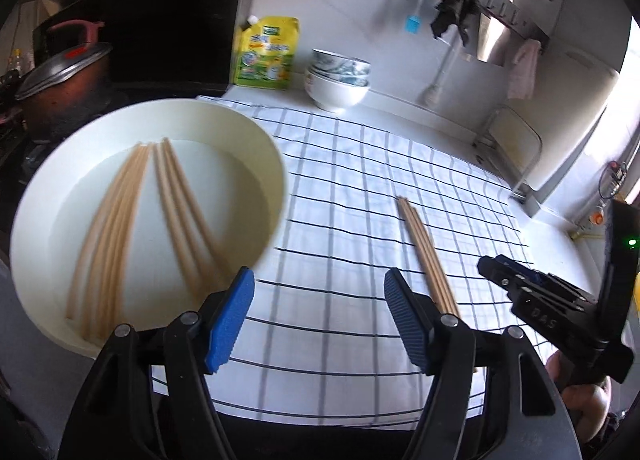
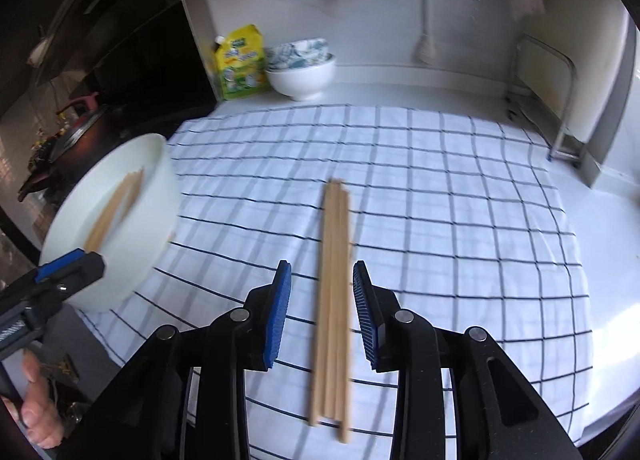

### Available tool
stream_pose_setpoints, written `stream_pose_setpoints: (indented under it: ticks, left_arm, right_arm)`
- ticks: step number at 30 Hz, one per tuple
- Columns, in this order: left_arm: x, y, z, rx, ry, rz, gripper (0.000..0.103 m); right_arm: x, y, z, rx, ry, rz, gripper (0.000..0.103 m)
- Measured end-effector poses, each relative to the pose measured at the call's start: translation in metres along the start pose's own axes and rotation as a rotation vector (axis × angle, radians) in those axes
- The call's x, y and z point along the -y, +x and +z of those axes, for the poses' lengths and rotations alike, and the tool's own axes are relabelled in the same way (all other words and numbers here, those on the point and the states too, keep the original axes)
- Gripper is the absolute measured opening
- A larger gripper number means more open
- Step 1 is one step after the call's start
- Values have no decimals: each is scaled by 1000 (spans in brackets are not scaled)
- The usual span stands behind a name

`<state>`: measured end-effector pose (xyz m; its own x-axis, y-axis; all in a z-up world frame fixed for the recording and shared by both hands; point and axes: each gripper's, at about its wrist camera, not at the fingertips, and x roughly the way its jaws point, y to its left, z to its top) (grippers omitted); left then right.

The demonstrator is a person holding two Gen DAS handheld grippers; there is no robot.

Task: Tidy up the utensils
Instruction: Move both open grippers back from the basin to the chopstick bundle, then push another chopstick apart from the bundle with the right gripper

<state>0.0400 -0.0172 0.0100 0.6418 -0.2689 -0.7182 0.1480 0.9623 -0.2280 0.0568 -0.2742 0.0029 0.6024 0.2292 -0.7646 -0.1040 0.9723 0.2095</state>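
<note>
Right wrist view looks down on a small bundle of pale wooden chopsticks (image 2: 334, 300) lying on a white cloth with a dark grid pattern (image 2: 460, 220) spread over the grey counter (image 2: 400, 94). The right gripper (image 2: 322, 314) hangs over the near half of that bundle with its jaws spread, 1 blue ribbed pad (image 2: 278, 312) on each side of the sticks, neither pad touching them. The bundle runs lengthwise between the jaws, its far tips pointing toward the back wall.

At the left of the cloth sits a round white shallow bowl (image 2: 156, 228) holding more wooden chopsticks (image 2: 116, 208). In the left wrist view those sticks (image 1: 136, 228) lie in 2 loose groups across the floor of the bowl (image 1: 264, 148). The left gripper (image 1: 318, 320) has its jaws spread wide and empty; its left pad (image 1: 230, 324) is at the bowl's near rim, though I cannot tell whether it touches. The loose bundle (image 1: 426, 250) lies just beside its right pad, outside the jaws.

At the back of the counter stand a yellow-green refill pouch (image 1: 266, 54) and, beside it, a stack of white and blue-patterned bowls (image 1: 338, 78).
</note>
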Motion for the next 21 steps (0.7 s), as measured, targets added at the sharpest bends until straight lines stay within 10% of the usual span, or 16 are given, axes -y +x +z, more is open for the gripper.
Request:
stream_pose_setpoints:
  ticks: [21]
  left_arm:
    - [40, 58, -31, -104, -1, 24, 73]
  right_arm:
    - [26, 52, -25, -91, -63, -37, 34]
